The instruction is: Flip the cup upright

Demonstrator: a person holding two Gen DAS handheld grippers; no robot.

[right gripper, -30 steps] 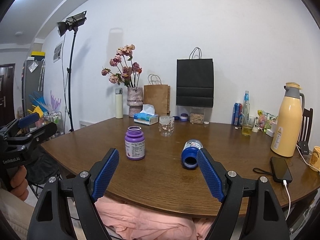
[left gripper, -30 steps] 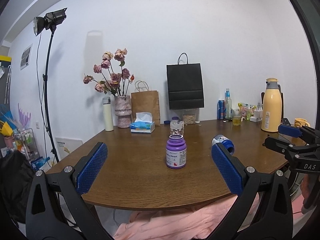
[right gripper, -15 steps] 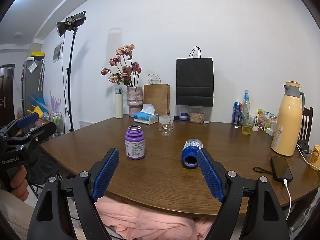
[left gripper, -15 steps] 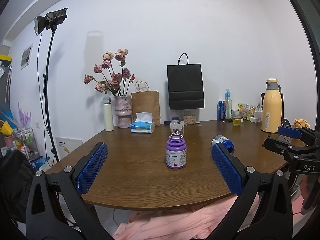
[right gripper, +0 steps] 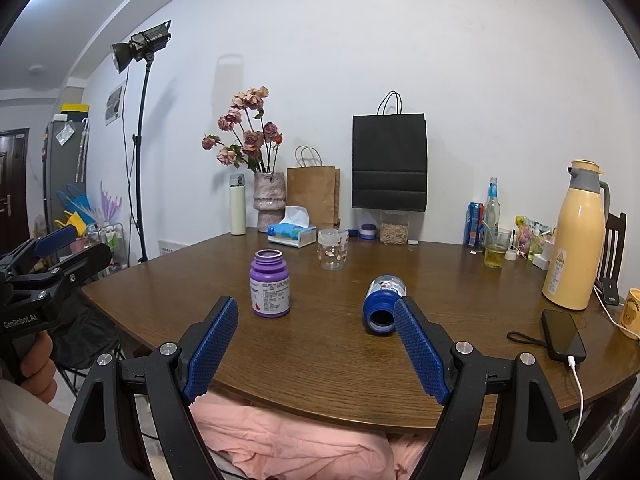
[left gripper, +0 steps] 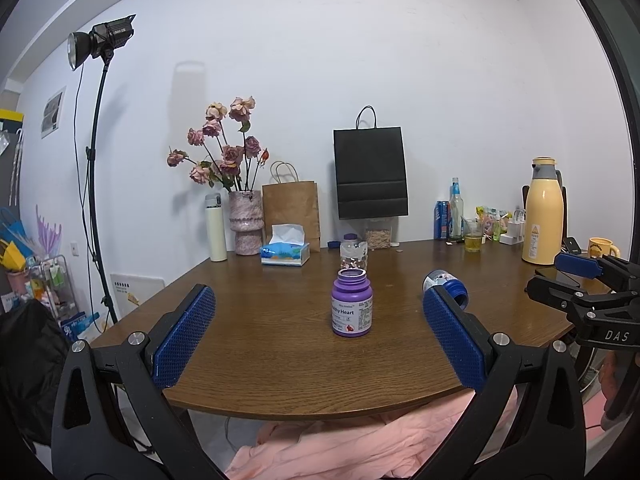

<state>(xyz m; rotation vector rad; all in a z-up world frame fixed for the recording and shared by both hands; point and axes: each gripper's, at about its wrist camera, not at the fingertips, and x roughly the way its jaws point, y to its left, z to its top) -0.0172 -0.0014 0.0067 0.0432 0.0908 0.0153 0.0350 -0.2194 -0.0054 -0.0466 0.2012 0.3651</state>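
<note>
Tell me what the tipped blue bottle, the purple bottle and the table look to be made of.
Blue bottle: likely glossy plastic, opaque with a paper label.
Purple bottle: likely plastic, opaque, moulded threaded neck, printed label.
Table: wood or wood veneer; brown grain lines, slight sheen.

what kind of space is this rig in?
Likely a home dining room doubling as a recording spot: round brown wooden table, pink vase of dried roses, yellow thermos jug, plus a studio light on a stand.
</note>
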